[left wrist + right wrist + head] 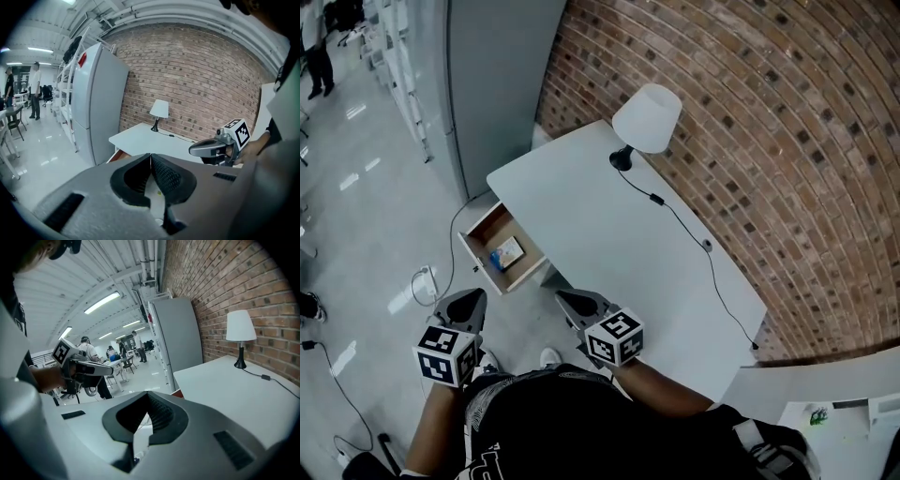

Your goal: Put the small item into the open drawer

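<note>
The white desk [609,234] has its drawer [478,260] pulled out at the left side. Inside the drawer lies a small blue-and-white item [506,253]. In the head view both grippers hover below the desk's near corner, short of the drawer. My left gripper [473,296] is shut, its tips meeting [150,155] with nothing between them. My right gripper [567,298] is also shut and empty [147,394]. Each gripper shows in the other's view: the right gripper [192,150] and the left gripper [110,371]. The drawer's inside is hidden in both gripper views.
A white lamp [647,117] stands at the desk's far end, its black cable [684,225] running along the brick wall. A tall grey cabinet [497,75] stands beyond the drawer. A cord [427,281] lies on the floor at the left. People stand far off [35,89].
</note>
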The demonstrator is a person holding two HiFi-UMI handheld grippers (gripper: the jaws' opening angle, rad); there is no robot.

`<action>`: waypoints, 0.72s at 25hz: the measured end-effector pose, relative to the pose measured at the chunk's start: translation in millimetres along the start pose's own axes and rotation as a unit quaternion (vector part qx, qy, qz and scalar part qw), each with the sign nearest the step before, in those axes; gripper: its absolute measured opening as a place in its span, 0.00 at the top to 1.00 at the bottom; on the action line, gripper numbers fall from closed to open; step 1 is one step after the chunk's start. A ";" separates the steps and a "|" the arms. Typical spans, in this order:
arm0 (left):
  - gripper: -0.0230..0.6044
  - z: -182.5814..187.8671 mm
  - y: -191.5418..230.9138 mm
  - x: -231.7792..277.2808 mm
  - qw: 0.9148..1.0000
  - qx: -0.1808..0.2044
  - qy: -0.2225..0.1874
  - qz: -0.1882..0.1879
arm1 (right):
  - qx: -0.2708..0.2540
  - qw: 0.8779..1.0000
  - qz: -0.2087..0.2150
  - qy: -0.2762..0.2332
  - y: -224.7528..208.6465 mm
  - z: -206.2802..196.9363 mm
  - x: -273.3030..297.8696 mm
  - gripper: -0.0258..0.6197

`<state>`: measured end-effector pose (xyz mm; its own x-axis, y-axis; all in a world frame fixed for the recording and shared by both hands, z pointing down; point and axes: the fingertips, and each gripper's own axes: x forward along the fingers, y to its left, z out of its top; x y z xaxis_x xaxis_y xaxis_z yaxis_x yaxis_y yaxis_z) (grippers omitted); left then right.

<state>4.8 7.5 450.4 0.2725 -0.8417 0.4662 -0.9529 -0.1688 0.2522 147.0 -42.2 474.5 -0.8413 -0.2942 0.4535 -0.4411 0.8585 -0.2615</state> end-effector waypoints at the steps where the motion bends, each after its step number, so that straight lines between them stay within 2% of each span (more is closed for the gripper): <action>1: 0.93 1.2 3.7 0.2 1.000 0.004 0.001 -0.004 | 0.004 1.000 -0.005 -0.003 1.7 0.2 2.3 0.96; 7: 0.93 6.3 7.6 -2.6 0.999 0.017 0.007 -0.034 | 0.016 1.000 -0.025 -0.002 13.6 2.4 12.1 0.96; 18: 0.93 6.9 12.7 -9.0 0.998 0.024 0.007 -0.054 | 0.006 0.999 -0.036 -0.009 28.9 10.9 16.2 0.96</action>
<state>-10.7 9.4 443.5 0.3758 -0.8096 0.4509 -0.9230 -0.2832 0.2606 117.2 -26.7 465.0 -0.8129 -0.3626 0.4558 -0.5040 0.8301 -0.2386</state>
